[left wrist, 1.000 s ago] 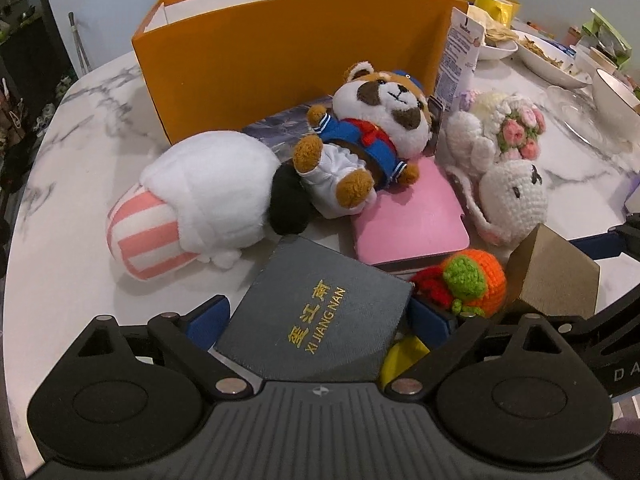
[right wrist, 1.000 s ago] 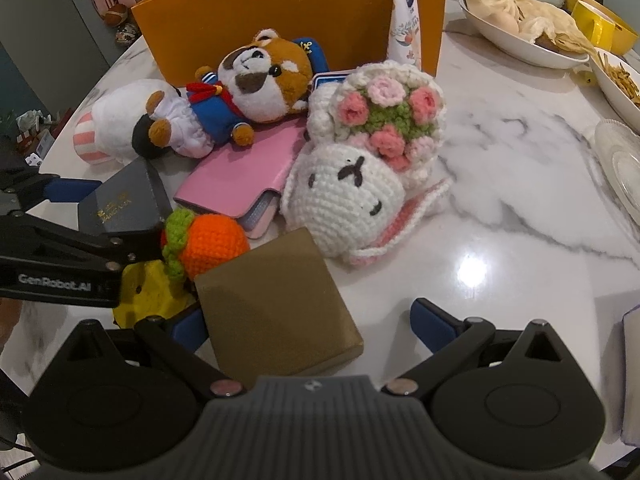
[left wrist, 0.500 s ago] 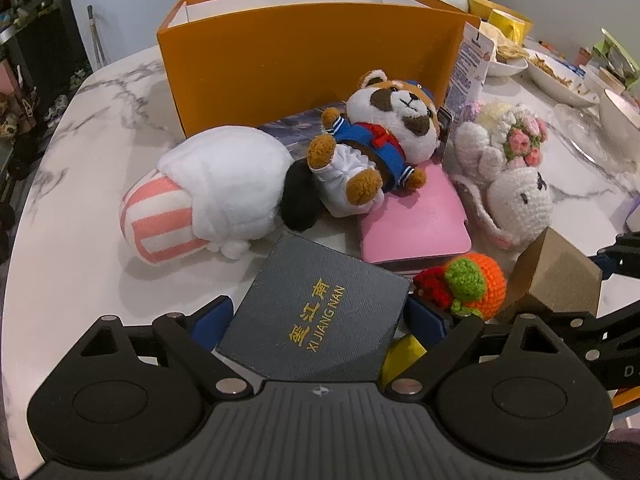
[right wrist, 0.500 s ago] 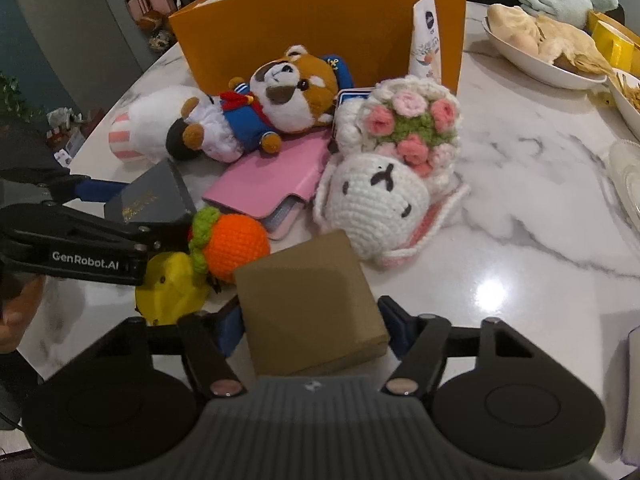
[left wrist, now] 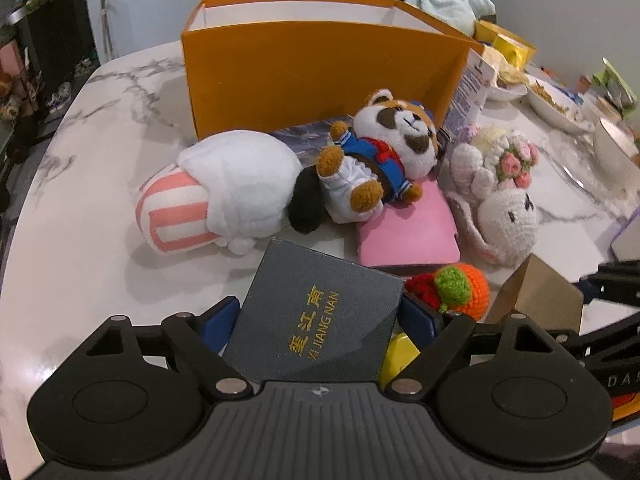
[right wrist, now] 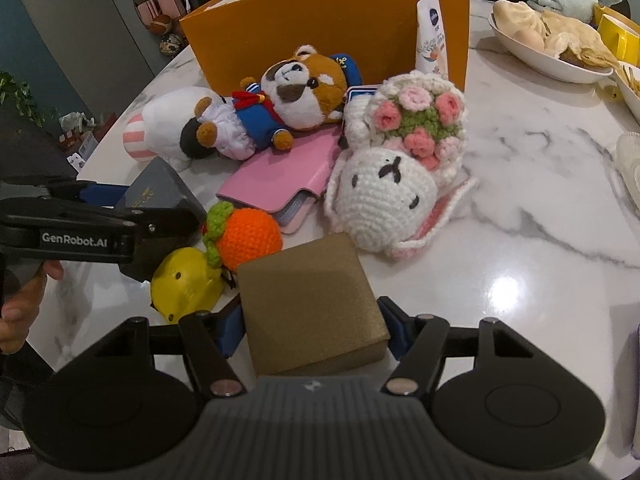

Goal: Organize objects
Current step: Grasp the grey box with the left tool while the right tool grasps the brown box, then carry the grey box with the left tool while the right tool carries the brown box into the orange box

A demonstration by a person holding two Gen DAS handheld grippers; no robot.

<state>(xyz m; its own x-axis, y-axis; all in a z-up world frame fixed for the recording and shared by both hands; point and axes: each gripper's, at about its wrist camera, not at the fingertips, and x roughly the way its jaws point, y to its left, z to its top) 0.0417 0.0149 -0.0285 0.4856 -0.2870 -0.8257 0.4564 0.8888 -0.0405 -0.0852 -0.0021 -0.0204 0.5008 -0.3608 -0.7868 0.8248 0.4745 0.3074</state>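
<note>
A dark grey box with gold lettering point(left wrist: 316, 308) lies tilted between the fingers of my left gripper point(left wrist: 318, 318). Those jaws are closing, and the blue pads stand right beside the box's two sides. My right gripper point(right wrist: 312, 326) is shut on a gold-brown box point(right wrist: 308, 296), one pad on each side of it. That box also shows at the right of the left wrist view point(left wrist: 540, 292). The left gripper point(right wrist: 100, 232) reaches in from the left of the right wrist view. Behind everything stands a tall orange box point(left wrist: 320, 68), open on top.
A red panda plush point(left wrist: 380, 148), a white plush with pink stripes point(left wrist: 224, 188), a crochet bunny point(right wrist: 384, 184), a pink wallet point(left wrist: 408, 232), an orange crochet fruit point(right wrist: 248, 236) and a yellow duck point(right wrist: 184, 284) crowd the marble table. Food bowls point(right wrist: 548, 52) sit far right. A hand point(right wrist: 20, 312) shows at the left.
My right gripper's jaws have come in from wide and shut on the gold-brown box. The left gripper's pads have drawn slightly closer to the dark grey box.
</note>
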